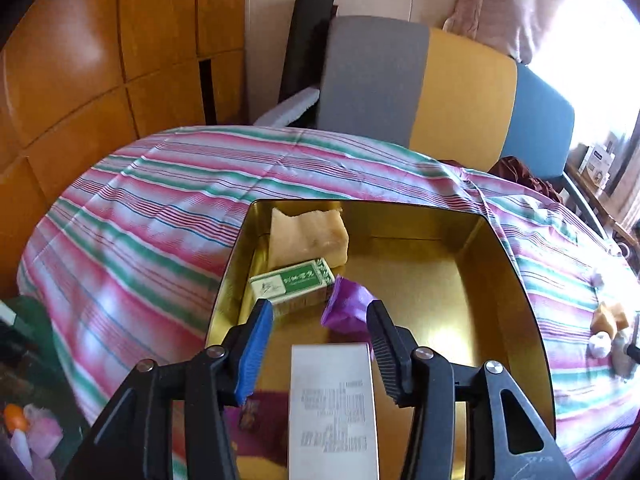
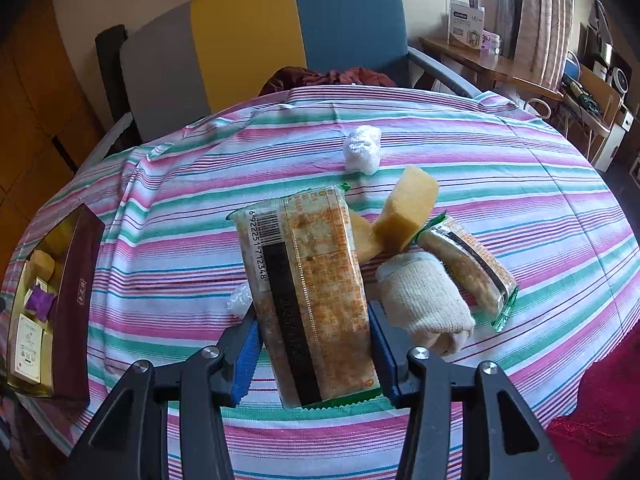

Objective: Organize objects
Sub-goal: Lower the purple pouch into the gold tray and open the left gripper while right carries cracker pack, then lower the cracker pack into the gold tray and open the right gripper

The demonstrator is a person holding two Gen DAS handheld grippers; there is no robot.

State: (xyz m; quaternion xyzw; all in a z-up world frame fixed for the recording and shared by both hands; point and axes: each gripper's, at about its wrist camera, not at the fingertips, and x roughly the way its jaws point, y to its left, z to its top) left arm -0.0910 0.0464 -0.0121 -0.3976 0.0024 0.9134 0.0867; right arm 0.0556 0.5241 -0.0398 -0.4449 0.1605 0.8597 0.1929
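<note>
My left gripper [image 1: 320, 312] hangs open and empty over a gold tin box [image 1: 496, 248]. In the box lie a yellow sponge [image 1: 308, 236], a green-and-white small box [image 1: 292, 284], a purple packet [image 1: 348, 308] and a white printed box [image 1: 332, 404]. My right gripper [image 2: 314, 320] is shut on a long orange snack packet [image 2: 308, 280] and holds it above the striped tablecloth [image 2: 520, 184]. The tin box also shows at the far left of the right wrist view [image 2: 76, 300].
On the cloth near the right gripper lie a second snack packet [image 2: 468, 268], two yellow sponges [image 2: 404, 212], a rolled beige sock [image 2: 424, 296] and a white plastic wad [image 2: 362, 148]. A grey, yellow and blue chair [image 2: 248, 40] stands behind the table.
</note>
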